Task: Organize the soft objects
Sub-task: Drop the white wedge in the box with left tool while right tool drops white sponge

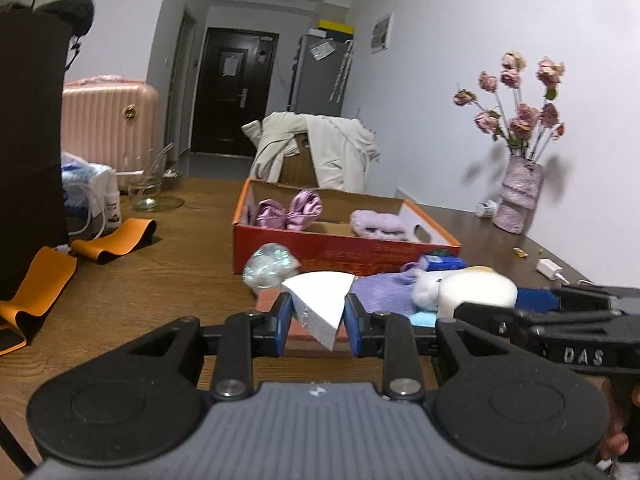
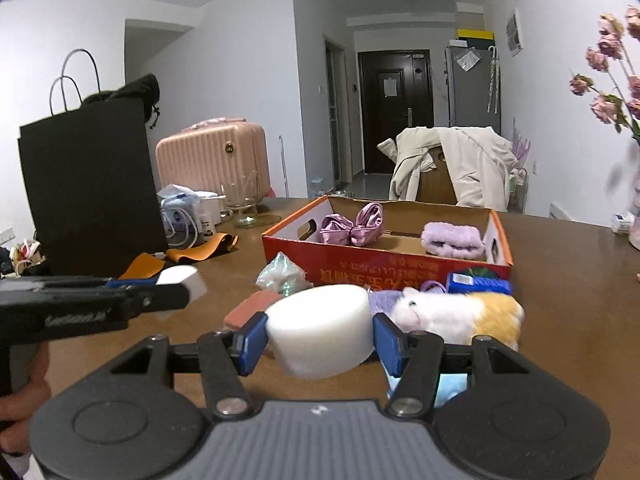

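My left gripper (image 1: 318,320) is shut on a white foam wedge (image 1: 320,300), held just above the table. In the right wrist view my right gripper (image 2: 320,336) is shut on a white foam cylinder (image 2: 320,328), its blue pads against both sides. The two grippers are side by side in front of an orange-red cardboard box (image 2: 384,264). Inside the box lie a pink satin bow (image 2: 352,224) and a lilac fuzzy band (image 2: 452,238). Before the box lie a white-and-orange plush toy (image 2: 460,312), a purple knit piece (image 1: 384,292), a crumpled shiny wrap (image 2: 282,272) and a pink block (image 2: 250,310).
A black paper bag (image 2: 92,184), a pink suitcase (image 2: 212,160), a glass bowl (image 2: 242,204) and orange curved pieces (image 1: 116,240) crowd the left. A vase of dried flowers (image 1: 518,196) and a white charger (image 1: 548,268) stand right. A coat-draped chair (image 2: 452,168) is behind the table.
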A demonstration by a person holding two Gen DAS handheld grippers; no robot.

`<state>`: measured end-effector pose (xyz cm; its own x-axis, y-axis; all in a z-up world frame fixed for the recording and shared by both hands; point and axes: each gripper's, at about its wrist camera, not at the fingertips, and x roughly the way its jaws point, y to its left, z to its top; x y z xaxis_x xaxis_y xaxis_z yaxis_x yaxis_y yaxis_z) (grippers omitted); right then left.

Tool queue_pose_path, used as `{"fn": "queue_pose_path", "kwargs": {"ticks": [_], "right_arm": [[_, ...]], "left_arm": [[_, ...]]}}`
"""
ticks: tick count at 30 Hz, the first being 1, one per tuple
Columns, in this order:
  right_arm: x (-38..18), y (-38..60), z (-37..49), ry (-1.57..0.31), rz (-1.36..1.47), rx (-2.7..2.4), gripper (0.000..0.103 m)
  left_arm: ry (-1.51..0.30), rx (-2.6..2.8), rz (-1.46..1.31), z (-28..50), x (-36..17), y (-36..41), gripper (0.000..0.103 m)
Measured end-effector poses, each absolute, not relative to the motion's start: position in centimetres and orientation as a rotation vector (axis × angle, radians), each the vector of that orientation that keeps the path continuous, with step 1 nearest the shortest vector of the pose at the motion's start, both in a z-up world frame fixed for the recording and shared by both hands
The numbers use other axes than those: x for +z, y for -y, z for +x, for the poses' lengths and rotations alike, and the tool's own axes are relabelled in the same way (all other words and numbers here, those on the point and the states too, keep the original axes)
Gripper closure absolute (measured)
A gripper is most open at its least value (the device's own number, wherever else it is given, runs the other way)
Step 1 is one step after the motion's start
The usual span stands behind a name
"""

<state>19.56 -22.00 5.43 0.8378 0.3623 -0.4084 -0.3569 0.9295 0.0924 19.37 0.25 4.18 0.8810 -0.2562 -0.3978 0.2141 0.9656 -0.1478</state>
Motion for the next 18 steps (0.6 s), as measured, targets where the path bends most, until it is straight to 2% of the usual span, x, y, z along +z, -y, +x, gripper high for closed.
{"fn": "queue_pose_path", "kwargs": {"ticks": [10,18], "right_arm": [[5.5,23.9,17.7,-0.411,0.064,0.383,0.045],[8.9,24.5,24.5,-0.362,0.048,0.434,0.045]], "left_arm": [[-0.419,-0.271,-0.068,19.6,5.2,1.2,0.074],[-0.438,-0.300,-0.075,29.2,7.7,0.0,0.074]]}}
